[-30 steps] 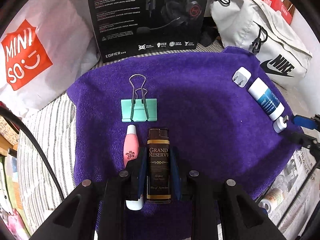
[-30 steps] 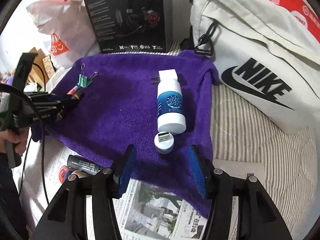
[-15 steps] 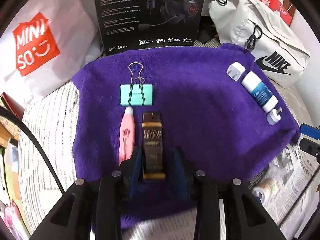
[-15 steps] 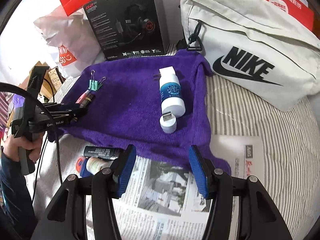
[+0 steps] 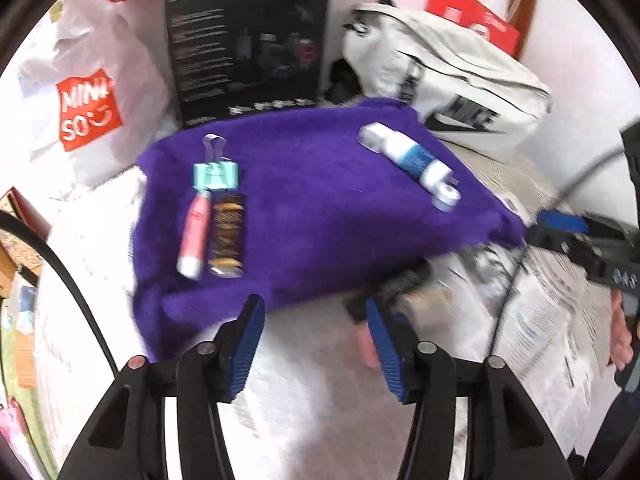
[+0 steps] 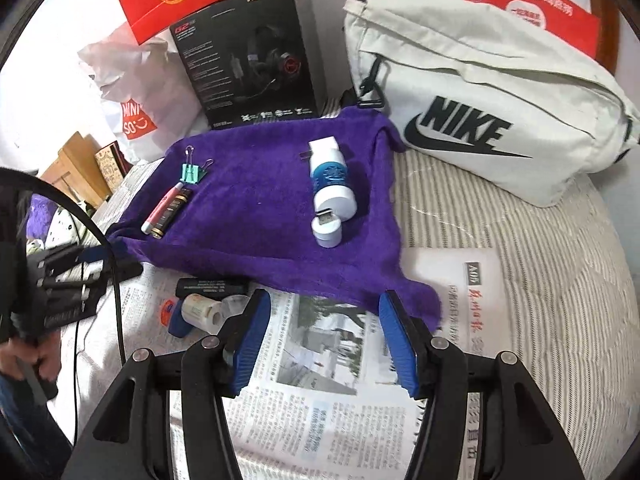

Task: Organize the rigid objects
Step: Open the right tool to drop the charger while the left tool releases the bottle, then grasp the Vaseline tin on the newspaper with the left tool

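A purple towel [image 5: 320, 208] [image 6: 260, 208] lies on the striped bed. On its left lie a green binder clip [image 5: 216, 174] [image 6: 191, 172], a pink tube [image 5: 195, 236] [image 6: 162, 210] and a brown Grand Reserve lighter [image 5: 228, 236] [image 6: 173, 214] side by side. On its right lie a white plug [image 5: 370, 136], a blue-and-white bottle [image 5: 416, 160] [image 6: 332, 184] and a small white cap [image 5: 446, 196] [image 6: 327, 230]. My left gripper [image 5: 316, 344] is open and empty, off the towel's near edge. My right gripper [image 6: 324, 344] is open and empty over newspaper [image 6: 320, 380].
On the newspaper left of my right gripper lie a black tube [image 6: 212, 287] and a small roll [image 6: 202, 312]. A black headset box [image 6: 248, 56], a Miniso bag [image 5: 88, 108] and a white Nike bag [image 6: 480, 112] stand behind the towel.
My left gripper has let go of the brown lighter, opened, and drawn back and rightward off the towel. My right gripper has drawn back over the newspaper.
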Demonstrator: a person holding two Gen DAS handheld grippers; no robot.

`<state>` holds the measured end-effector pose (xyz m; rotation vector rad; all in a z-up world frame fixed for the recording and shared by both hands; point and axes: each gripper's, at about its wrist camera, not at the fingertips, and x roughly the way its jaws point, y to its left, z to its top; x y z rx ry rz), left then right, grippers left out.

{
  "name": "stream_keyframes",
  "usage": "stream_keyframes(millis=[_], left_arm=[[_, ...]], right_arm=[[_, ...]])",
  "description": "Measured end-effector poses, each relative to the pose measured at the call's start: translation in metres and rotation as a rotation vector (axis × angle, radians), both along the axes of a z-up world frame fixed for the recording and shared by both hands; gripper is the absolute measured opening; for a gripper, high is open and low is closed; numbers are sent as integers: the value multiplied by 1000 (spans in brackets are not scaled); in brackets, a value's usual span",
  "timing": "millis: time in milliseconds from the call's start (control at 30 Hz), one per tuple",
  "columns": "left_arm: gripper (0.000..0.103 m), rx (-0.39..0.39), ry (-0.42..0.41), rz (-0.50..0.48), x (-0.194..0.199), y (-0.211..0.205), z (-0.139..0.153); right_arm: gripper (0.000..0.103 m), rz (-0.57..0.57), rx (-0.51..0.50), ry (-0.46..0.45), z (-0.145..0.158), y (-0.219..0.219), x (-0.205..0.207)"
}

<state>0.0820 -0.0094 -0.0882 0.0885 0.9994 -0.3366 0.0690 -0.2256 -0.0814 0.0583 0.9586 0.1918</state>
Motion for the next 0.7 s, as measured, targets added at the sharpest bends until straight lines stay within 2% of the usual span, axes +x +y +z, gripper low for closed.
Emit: stream_keyframes(millis=[367, 500, 600, 700], left_arm=[[56, -17, 65, -34, -9, -27, -30], [56, 69, 73, -30, -8, -36, -42], [46, 66, 69, -31, -11, -32, -42], [43, 54, 68, -23, -15, -24, -40]], right_arm=[[61, -38, -20, -10, 6, -21, -24], [61, -35, -15, -7, 3, -22, -28], [61, -28, -15, -4, 0, -22, -30], [61, -28, -10, 2, -2, -22, -30]])
